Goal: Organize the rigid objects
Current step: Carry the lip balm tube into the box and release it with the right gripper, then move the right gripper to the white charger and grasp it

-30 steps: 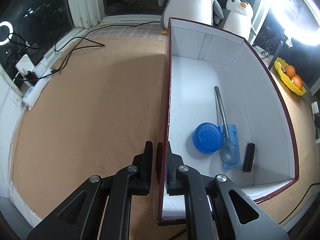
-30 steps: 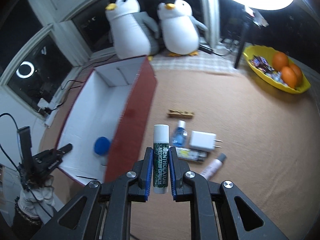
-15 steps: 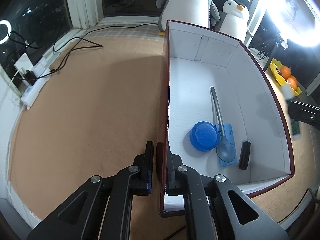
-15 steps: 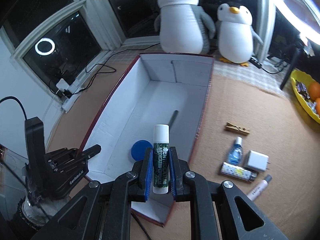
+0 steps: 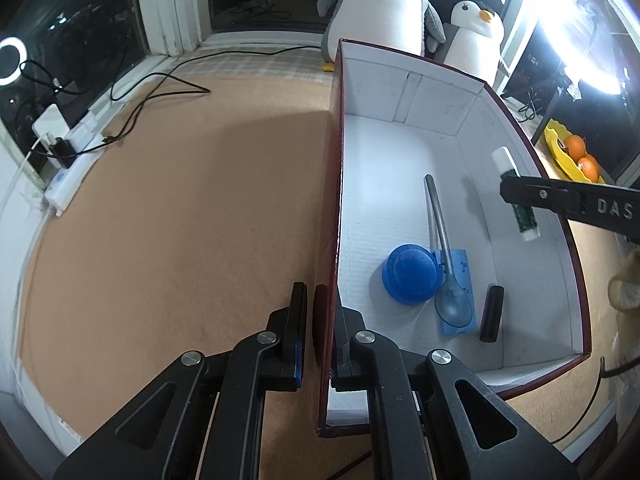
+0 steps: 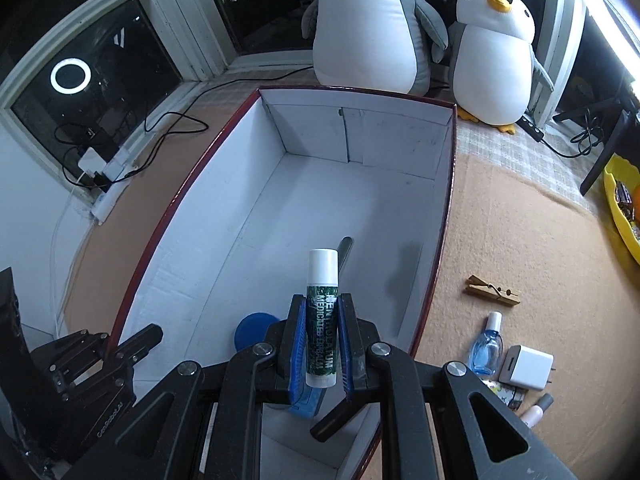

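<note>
Left wrist view shows the box floor in full: blue round lid, metal spoon lying w/ its bowl on a flat blue card, and a short black cylinder near the right wall. Right wrist view hides most of that behind its own fingers; only the lid's edge and the spoon handle tip peek out. It alone shows the loose items on the blanket right of the box: wooden clothespin, small blue bottle, white charger plug, a patterned tube and a pinkish tube, both partly cut off.

Left gripper is nearly closed, pinching the box's left wall near the front corner, one finger outside, one inside. Right gripper is clamped on the lip balm stick, held above the box interior, not touching the floor; from the left view the stick hangs tilted in front of the right wall.

Stick: white cap, dark green label w/ white lettering, white base, cap end pointing away from the gripper.

Box: dark red outside, white inside, open top. Tan blanket covers the surface; checked cloth at the back. Two plush penguins behind the box, dark windows, ring light glare, power strip w/ cables at left, yellow tray w/ oranges at right
</note>
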Demonstrator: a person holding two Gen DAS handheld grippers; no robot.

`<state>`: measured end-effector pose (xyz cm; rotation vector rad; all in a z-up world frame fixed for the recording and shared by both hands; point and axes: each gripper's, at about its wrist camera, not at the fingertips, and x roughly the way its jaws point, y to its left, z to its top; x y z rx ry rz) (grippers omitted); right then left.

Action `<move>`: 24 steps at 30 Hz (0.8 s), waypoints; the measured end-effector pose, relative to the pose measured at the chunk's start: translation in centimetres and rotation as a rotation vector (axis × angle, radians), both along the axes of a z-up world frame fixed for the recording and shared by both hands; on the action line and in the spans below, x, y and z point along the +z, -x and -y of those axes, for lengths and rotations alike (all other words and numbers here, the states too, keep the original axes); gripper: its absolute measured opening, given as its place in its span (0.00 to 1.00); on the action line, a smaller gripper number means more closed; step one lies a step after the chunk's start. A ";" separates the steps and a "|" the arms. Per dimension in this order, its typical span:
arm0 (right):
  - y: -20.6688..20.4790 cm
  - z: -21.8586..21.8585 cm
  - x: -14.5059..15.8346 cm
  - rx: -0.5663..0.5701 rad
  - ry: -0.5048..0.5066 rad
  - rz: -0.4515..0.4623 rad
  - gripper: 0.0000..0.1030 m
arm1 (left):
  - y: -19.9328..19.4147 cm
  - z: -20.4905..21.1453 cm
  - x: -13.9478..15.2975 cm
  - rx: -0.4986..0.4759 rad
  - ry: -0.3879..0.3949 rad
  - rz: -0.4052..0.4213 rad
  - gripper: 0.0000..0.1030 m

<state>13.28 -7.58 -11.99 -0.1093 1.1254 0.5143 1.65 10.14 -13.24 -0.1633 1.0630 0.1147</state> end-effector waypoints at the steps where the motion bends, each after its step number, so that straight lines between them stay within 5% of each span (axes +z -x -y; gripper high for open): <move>1: -0.2 -0.1 -0.2 0.011 -0.006 -0.010 0.14 | 0.0 0.0 0.0 0.001 -0.001 -0.001 0.07; 6: 0.1 -0.2 0.2 0.032 -0.025 0.008 0.32 | -0.1 0.1 0.1 0.010 -0.011 -0.006 0.07; 24: 0.8 3.9 2.7 0.000 -0.117 0.060 0.32 | -0.3 0.7 0.5 0.022 -0.055 -0.015 0.07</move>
